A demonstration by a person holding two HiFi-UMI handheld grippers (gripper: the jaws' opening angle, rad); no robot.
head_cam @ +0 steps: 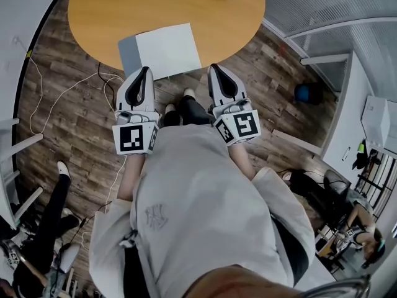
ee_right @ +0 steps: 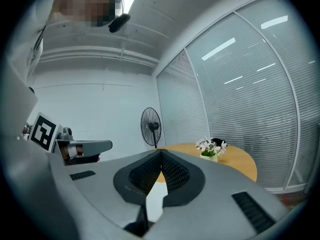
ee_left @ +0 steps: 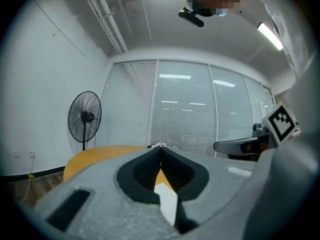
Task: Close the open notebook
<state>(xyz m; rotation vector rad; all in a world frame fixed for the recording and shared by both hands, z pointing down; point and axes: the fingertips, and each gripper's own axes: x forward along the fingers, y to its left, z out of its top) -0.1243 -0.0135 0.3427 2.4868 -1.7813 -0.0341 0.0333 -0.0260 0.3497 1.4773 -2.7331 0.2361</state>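
Nearest the lens, the grey shell of each gripper fills the bottom of its own view. Left gripper: clenched, tips meeting, nothing between them. Right gripper: same, tips together and empty. Both point level toward the round table. The notebook lies ahead of the two tips and between them, at the table's near edge. A narrow grey part is on the left-gripper side and a wide white leaf on the right-gripper side. Its spread runs across the pointing line, slightly skewed, and the fold runs away from the person. In the head view the left tip overlaps the near edge by the fold, but contact cannot be told. The right tip sits just beside the white leaf's free corner. Judgement: the right gripper is better placed to lift that free edge and swing it over toward the left; the jaws would need to open first.
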